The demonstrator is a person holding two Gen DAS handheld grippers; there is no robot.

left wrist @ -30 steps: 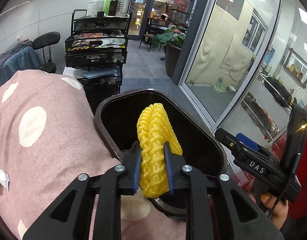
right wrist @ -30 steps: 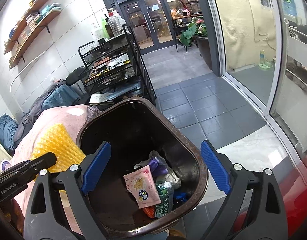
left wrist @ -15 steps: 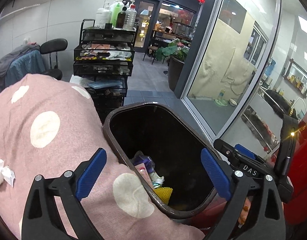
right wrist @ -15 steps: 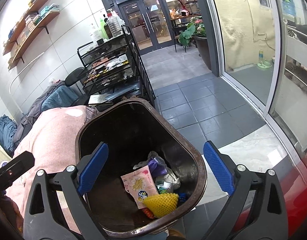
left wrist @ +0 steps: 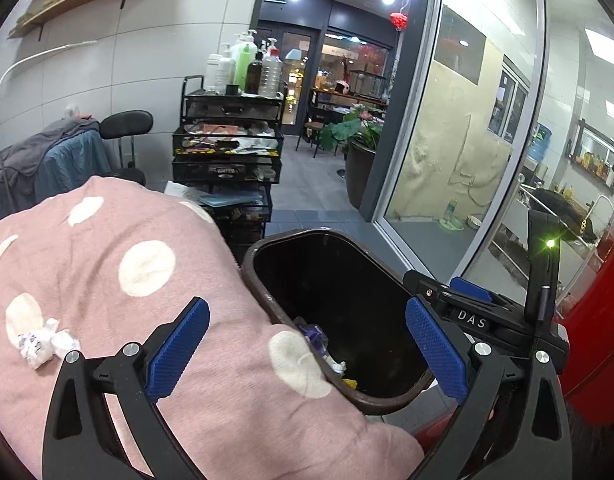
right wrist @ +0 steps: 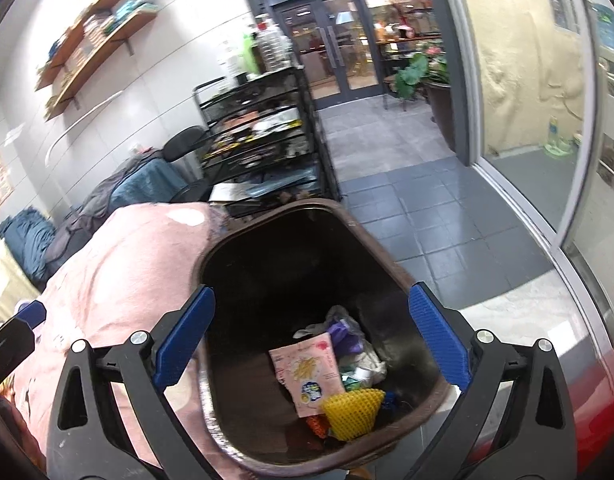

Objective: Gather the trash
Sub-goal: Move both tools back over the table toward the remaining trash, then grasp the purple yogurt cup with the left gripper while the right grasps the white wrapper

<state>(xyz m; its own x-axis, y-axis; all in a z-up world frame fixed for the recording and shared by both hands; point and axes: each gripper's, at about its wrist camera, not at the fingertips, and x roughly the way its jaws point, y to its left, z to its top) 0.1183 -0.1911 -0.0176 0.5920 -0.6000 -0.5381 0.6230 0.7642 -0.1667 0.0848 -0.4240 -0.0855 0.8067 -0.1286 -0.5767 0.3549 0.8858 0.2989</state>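
Observation:
A dark brown trash bin [left wrist: 267,304] [right wrist: 211,256] stands beside a pink spotted blanket [left wrist: 107,272] [right wrist: 127,264]. The yellow foam net [right wrist: 350,412] lies inside it on other litter, next to a pink snack packet [right wrist: 307,372]; only a sliver of yellow [left wrist: 349,383] shows in the left wrist view. My left gripper [left wrist: 307,348] is open and empty over the blanket's edge and the bin's near rim. My right gripper [right wrist: 311,338] is open and empty above the bin's mouth. A crumpled white tissue [left wrist: 43,344] lies on the blanket to the left.
A black wire cart [left wrist: 227,152] with bottles on top stands behind the bin. A chair draped with clothes [left wrist: 67,160] is at the back left. Glass doors and a potted plant [left wrist: 359,148] are to the right; grey floor tiles [right wrist: 427,216] lie beyond the bin.
My left gripper opened and let the yellow foam net drop into the bin, then drew back and to the left over the blanket. The right gripper stayed open and shifted slightly.

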